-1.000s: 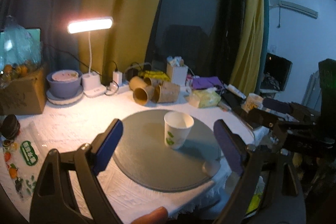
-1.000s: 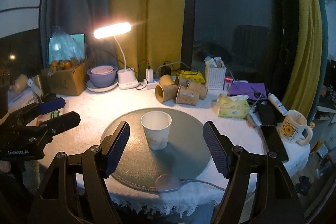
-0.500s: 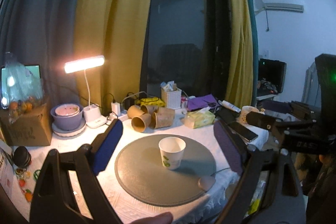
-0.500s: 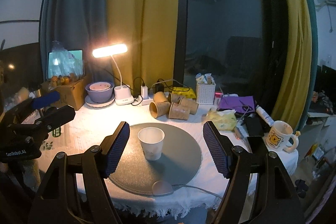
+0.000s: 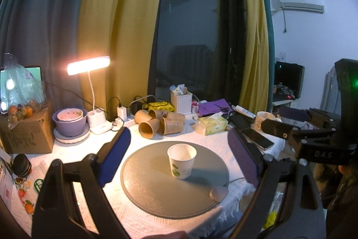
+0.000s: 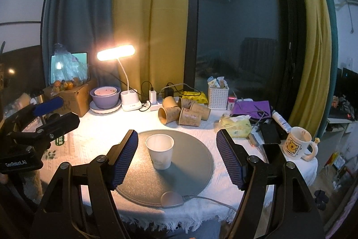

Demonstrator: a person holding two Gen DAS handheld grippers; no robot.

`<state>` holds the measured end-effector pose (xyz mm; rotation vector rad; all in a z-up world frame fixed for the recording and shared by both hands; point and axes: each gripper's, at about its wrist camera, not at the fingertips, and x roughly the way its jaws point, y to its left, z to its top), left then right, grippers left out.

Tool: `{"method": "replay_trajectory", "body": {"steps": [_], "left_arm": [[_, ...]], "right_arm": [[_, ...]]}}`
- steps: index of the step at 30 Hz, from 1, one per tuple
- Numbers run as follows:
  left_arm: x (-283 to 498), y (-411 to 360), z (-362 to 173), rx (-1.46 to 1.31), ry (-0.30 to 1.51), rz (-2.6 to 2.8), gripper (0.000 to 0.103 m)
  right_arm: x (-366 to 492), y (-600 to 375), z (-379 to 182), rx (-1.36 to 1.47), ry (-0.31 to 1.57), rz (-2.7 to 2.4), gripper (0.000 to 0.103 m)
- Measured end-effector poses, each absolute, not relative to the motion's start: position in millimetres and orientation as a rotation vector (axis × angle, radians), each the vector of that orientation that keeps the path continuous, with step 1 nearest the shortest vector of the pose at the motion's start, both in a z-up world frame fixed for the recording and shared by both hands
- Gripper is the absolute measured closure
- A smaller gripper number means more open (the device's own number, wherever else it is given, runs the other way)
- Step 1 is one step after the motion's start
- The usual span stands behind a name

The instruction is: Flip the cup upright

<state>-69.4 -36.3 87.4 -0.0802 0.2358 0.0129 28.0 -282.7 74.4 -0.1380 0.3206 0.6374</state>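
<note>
The left gripper (image 5: pixel 179 158) is held level with its jaws wide apart and holds nothing; the right gripper (image 6: pixel 176 158) is in the same pose, also without anything. The white cup (image 6: pixel 159 154) stands upright, mouth up, in the middle of both frames on the round grey mat (image 6: pixel 192 162), apart from all fingers. Behind it, brown cups (image 6: pixel 183 113) lie near the lit lamp (image 6: pixel 116 52).

Both tools farther from cup (image 5: pixel 181 160)
</note>
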Motion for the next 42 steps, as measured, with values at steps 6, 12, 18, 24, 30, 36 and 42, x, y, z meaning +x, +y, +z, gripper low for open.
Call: {"method": "replay_trajectory", "body": {"steps": [6,12,18,24,30,36,42], "left_arm": [[-70.9,-38.1,87.8,-0.080,0.231,0.009,0.014],[-71.0,-40.3,88.4,-0.081,0.235,0.006,0.014],[-70.7,-40.7,88.4,-0.082,0.235,0.007,0.014],[-70.4,-41.1,88.5,-0.083,0.235,0.007,0.014],[-70.6,-40.7,88.8,-0.083,0.234,0.010,0.014],[-71.5,-43.0,85.7,-0.090,0.233,0.019,0.014],[-72.3,-43.8,84.7,-0.093,0.234,0.019,0.014]], "right_arm": [[29.1,-282.2,74.6,-0.138,0.321,0.637,0.028],[29.1,-282.5,74.5,-0.138,0.322,0.638,0.028],[29.5,-282.5,73.7,-0.138,0.324,0.639,0.028],[28.9,-282.4,73.3,-0.138,0.325,0.638,0.028],[29.9,-282.5,73.4,-0.138,0.326,0.639,0.028],[30.4,-283.2,70.7,-0.138,0.330,0.639,0.028],[30.4,-282.9,69.8,-0.139,0.333,0.639,0.028]]}}
